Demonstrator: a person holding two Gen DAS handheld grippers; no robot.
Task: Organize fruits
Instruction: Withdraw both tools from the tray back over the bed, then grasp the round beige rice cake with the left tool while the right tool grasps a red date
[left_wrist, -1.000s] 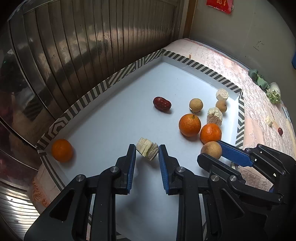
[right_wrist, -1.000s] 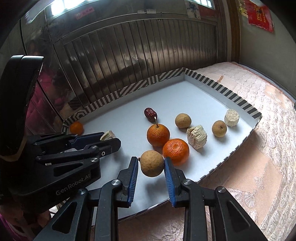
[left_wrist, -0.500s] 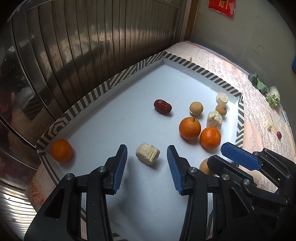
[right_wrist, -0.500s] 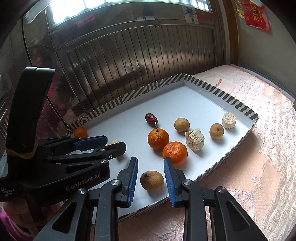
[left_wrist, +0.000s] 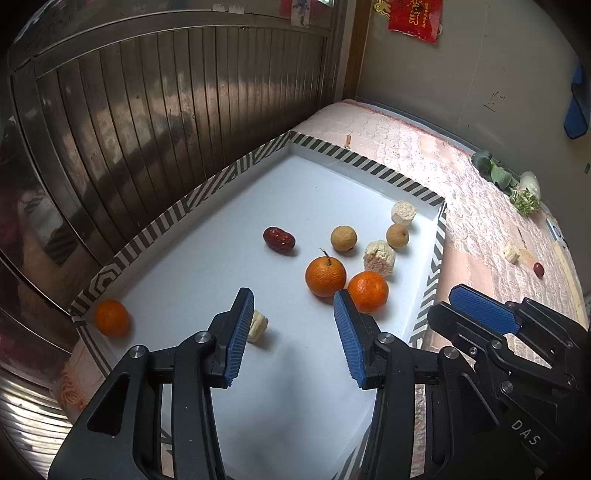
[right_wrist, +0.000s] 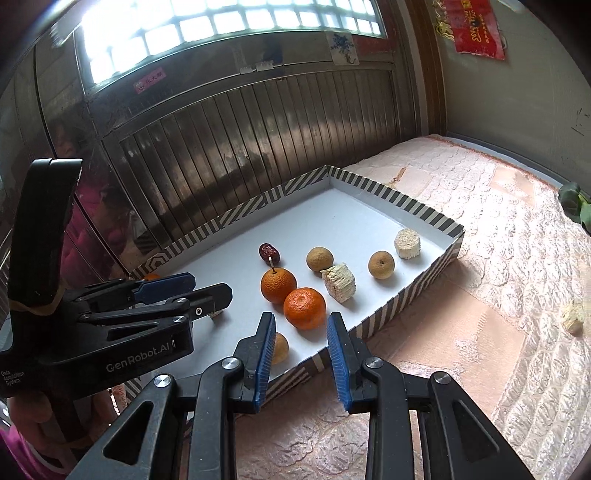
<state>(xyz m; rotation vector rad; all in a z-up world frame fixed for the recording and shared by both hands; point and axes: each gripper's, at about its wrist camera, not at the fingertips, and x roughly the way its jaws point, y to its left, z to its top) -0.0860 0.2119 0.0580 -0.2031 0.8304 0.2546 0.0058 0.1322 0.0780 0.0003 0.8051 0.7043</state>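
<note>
A white tray with a striped rim (left_wrist: 236, 170) (right_wrist: 369, 184) holds the fruit. My left gripper (left_wrist: 291, 325) is open and empty above the tray; a pale corn chunk (left_wrist: 258, 325) lies beside its left finger. My right gripper (right_wrist: 300, 338) is open and empty, raised over the tray's near edge. A brown longan (right_wrist: 279, 347) lies on the tray partly behind its left finger. Two oranges (left_wrist: 325, 274) (left_wrist: 368, 291) sit mid-tray, also in the right wrist view (right_wrist: 278, 285) (right_wrist: 305, 308). A third orange (left_wrist: 111, 317) sits in the left corner.
A red date (left_wrist: 279, 238), two more longans (left_wrist: 343, 238) (left_wrist: 397, 235) and two corn chunks (left_wrist: 379, 255) (left_wrist: 403, 213) lie further in. The tray rests on a pink quilted bed (right_wrist: 498, 258) against a metal slatted wall (left_wrist: 147, 110). Vegetables (left_wrist: 517, 188) and scraps lie at the right.
Both grippers have opened and pulled back and up. The left let go of the corn chunk, the right let go of the brown longan; both now lie on the tray.
</note>
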